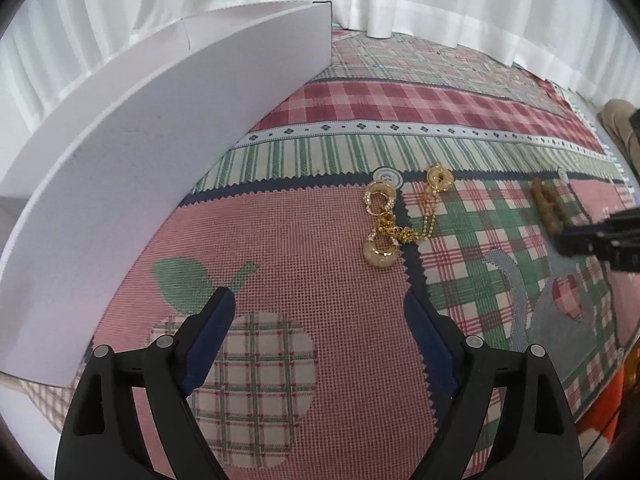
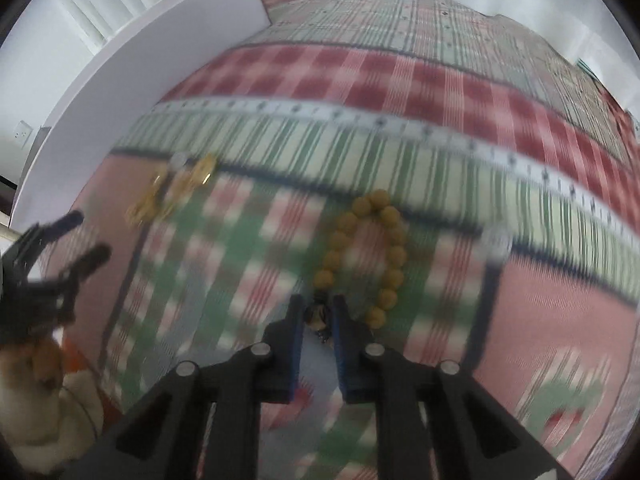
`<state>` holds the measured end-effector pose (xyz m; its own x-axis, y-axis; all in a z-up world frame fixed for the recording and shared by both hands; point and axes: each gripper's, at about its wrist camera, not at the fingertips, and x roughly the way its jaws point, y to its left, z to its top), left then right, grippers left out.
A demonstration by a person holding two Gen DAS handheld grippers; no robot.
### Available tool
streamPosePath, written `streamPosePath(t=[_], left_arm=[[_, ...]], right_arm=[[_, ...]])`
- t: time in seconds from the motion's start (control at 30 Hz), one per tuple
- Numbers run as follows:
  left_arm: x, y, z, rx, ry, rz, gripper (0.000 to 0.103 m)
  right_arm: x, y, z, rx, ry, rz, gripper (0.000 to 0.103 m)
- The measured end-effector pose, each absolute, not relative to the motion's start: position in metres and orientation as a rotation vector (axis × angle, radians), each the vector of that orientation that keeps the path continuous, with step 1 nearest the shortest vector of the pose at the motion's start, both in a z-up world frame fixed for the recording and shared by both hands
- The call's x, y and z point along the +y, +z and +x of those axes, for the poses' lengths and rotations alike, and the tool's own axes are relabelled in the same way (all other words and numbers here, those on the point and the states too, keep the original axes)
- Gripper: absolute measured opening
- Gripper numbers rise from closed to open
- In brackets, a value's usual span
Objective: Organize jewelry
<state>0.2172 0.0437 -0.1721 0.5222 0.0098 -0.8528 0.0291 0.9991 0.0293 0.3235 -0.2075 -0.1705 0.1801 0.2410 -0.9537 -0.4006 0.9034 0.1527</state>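
Right gripper (image 2: pixel 317 316) pinched on dark knot of yellow round-bead bracelet (image 2: pixel 390 248): light, limp, rolling. Left gripper (image 1: pixel 320 312) wide open, empty, near tangled gold chain earrings (image 1: pixel 390 220).

The cloth (image 1: pixel 320 280) has pink, red, green and cream checks, green stripes and dark blue zigzag lines. The earrings (image 1: pixel 386 224) are gold. The bead bracelet (image 2: pixel 372 256) is mustard yellow. The board (image 1: pixel 160 140) is plain white.
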Motion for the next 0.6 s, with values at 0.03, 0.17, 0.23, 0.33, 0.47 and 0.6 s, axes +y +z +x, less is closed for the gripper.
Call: streamPosePath(t=[0.03, 0.17, 0.23, 0.33, 0.47, 0.6], left_arm=[[0.043, -0.172, 0.216, 1.023, -0.013, 0.049, 0.087], [0.042, -0.17, 0.21, 1.027, -0.018, 0.078, 0.091], [0.043, -0.169, 0.211, 1.036, -0.03, 0.085, 0.091], [0.057, -0.163, 0.214, 1.05, -0.07, 0.032, 0.091], [0.091, -0.156, 0.231, 1.083, -0.144, -0.181, 0.091], [0.093, -0.157, 0.247, 1.096, -0.202, -0.191, 0.091]], right_arm=[[-0.209, -0.17, 0.316, 1.312, 0.452, -0.118, 0.022], [-0.22, -0.157, 0.298, 1.258, 0.433, -0.037, 0.046], [-0.23, -0.147, 0.294, 1.236, 0.43, 0.017, 0.046], [-0.254, -0.128, 0.295, 1.202, 0.422, 0.113, 0.046], [-0.293, -0.105, 0.309, 1.157, 0.362, 0.274, 0.046], [-0.276, -0.107, 0.314, 1.187, 0.382, 0.144, 0.046]])
